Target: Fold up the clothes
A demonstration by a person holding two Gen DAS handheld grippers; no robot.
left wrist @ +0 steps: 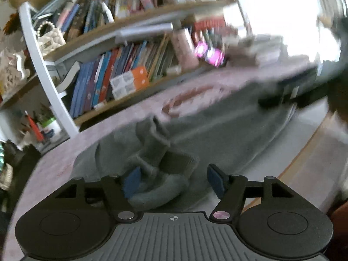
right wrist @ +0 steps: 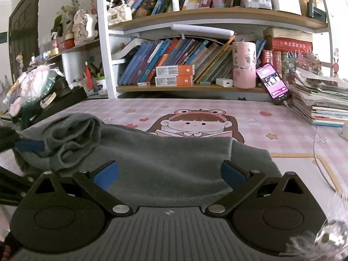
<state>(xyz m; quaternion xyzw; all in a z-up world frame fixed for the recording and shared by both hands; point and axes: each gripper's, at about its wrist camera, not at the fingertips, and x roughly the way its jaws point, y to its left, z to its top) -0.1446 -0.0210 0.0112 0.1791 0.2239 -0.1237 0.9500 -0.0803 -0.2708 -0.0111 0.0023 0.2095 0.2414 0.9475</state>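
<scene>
A grey knit garment (right wrist: pixel 165 161) lies spread on the pink cartoon table mat (right wrist: pixel 250 117), with a sleeve bunched up at its left end (right wrist: pixel 71 134). My right gripper (right wrist: pixel 169 174) is open, hovering over the garment's near edge with nothing between its blue pads. My left gripper (left wrist: pixel 174 180) is open too, low over the bunched sleeve and cuff (left wrist: pixel 156 152); folds of cloth lie between its jaws, which are wide apart. The left wrist view is blurred by motion. A left blue fingertip (right wrist: pixel 29 145) shows at the sleeve in the right wrist view.
A bookshelf (right wrist: pixel 195 87) full of books stands behind the table. A lit phone (right wrist: pixel 274 83) leans on a stack of books and papers (right wrist: pixel 322 102) at the right. A pink cup (right wrist: pixel 243 65) sits on the shelf. Bags and clutter (right wrist: pixel 34 91) crowd the left side.
</scene>
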